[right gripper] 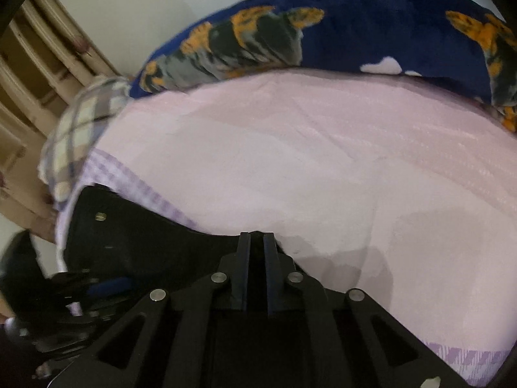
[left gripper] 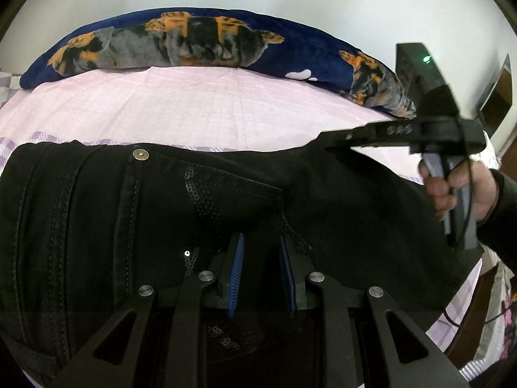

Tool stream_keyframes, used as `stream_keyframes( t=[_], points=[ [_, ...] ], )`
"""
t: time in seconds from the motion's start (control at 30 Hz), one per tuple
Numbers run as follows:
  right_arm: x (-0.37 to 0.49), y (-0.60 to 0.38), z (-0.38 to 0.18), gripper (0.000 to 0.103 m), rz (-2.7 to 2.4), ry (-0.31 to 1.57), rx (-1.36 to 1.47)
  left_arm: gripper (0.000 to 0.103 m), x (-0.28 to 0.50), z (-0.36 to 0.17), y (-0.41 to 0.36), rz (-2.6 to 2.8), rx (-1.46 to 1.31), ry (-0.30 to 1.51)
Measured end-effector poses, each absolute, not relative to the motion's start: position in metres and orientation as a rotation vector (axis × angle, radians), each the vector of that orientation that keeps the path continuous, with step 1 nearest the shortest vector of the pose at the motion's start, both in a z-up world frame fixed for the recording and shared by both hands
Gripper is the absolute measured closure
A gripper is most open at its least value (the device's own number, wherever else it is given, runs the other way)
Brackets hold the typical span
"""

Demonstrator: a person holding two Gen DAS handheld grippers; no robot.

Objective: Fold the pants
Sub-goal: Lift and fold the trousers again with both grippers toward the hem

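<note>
Black pants [left gripper: 135,213] with a metal waist button [left gripper: 141,154] and sequin trim lie on the pink bed sheet [left gripper: 194,106]. My left gripper [left gripper: 260,242] is over the pocket area, its blue pads [left gripper: 237,258] a short way apart with black cloth between them. My right gripper [right gripper: 257,239] is shut on the pants' waistband edge [right gripper: 145,236]; it also shows in the left wrist view [left gripper: 329,144], holding the far right corner of the pants, hand on its handle.
A dark blue blanket [left gripper: 290,48] with orange and grey animal print lies along the far side of the bed. A checked pillow [right gripper: 84,123] sits at the left corner beside a cream door [right gripper: 29,64]. A white wall stands behind.
</note>
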State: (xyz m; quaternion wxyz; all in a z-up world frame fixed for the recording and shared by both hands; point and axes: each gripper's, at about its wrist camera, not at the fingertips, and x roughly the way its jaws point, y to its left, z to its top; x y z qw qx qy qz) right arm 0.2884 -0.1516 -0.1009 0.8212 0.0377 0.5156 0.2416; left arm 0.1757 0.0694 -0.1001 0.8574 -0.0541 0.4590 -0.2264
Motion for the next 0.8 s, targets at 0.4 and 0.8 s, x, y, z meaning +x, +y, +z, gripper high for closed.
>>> stream_keyframes(
  t=[0.4,0.8],
  points=[
    [0.236,-0.224,-0.044,0.081,0.407,0.933,0.225,0.074,0.172,-0.061,0.025,-0.562,-0.012,0.885],
    [0.186,-0.274,-0.093,0.081,0.276,1.016,0.273,0.074,0.216,-0.096,-0.060,-0.649,0.071,0.973]
  ],
)
